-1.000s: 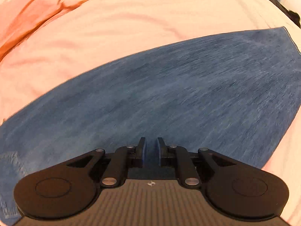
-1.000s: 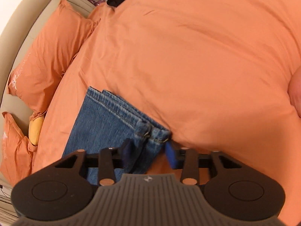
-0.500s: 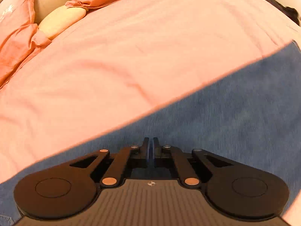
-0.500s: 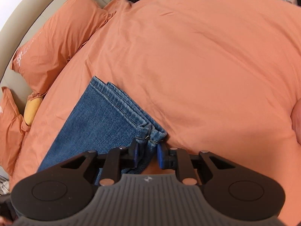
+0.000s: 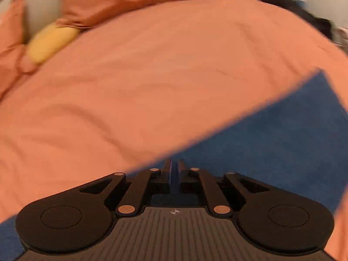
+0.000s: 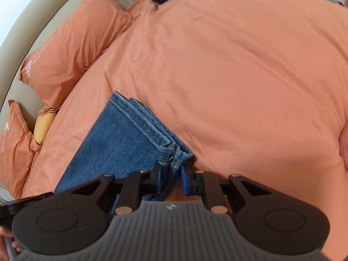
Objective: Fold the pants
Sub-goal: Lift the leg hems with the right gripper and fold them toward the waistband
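The blue denim pants [image 6: 121, 143] lie folded lengthwise on the bed's orange duvet [image 6: 250, 82], their stitched hems stacked just beside the right gripper [image 6: 170, 181]. Its blue-padded fingers [image 6: 158, 179] have just been closing and now pinch the near corner of those hems, though the right pad seems to bear on little cloth. The main risk there, judging from how little denim sits between the pads, is that one layer slips free when the hems are lifted, spoiling the alignment.

The left gripper [image 5: 174, 175] sits at the long edge of the pants, on the side away from the hems. Its fingers [image 5: 166, 171] have just been parting slightly and stand nearly closed; blur hides whether denim is caught. An empty grip would drag the fold askew, or gather duvet.
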`<state>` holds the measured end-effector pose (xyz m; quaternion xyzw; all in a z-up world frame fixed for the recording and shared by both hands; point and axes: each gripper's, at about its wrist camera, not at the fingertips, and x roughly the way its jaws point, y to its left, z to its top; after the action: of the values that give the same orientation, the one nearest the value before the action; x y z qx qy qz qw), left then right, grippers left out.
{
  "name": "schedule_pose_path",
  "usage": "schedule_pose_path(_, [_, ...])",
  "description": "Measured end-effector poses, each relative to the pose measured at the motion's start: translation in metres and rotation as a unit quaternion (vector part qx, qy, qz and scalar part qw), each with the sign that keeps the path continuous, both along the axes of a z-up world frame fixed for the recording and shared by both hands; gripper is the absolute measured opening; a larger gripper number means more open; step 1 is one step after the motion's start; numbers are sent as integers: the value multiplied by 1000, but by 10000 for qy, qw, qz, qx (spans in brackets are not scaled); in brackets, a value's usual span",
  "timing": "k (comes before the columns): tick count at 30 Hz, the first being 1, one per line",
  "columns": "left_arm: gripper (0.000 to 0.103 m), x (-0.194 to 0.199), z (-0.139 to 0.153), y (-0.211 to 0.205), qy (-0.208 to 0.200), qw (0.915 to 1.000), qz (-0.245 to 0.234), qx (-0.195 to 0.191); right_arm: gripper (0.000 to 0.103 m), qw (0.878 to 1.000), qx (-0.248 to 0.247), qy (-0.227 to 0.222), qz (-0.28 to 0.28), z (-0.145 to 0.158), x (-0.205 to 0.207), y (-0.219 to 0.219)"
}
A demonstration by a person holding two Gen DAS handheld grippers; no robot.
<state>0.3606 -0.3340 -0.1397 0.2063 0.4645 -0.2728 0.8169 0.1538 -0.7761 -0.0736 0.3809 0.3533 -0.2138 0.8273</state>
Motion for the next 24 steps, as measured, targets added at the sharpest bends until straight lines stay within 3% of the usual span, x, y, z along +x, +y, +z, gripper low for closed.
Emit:
schedule_pose_path(4, [13,-40,-1,-2,59,9970,-750,202,10,9984,-479,-179,226,26,5,13])
schedule_pose_path(7, [13,-61,-11,-4,138,9948,-977,266,10,9966,-685,-294,349,43,7,20])
schedule_pose_path(10, [4,-63,-23,-5,248,9964,-787,177,10,9960,-706,-414,348,51,6,23])
schedule_pose_path(14, [4,-54,-24,-6,238,9979,-591,105,10,9944,-889,-418,394,59,5,29])
schedule_pose_path(20, [4,-88,-19,10,731,9940,-796,-151,10,9925,-1064,-413,437,62,5,34])
schedule_pose_path(24, [3,-109,-28,18,749,9946,-630,-343,9,9915,-1103,-454,510,65,4,39])
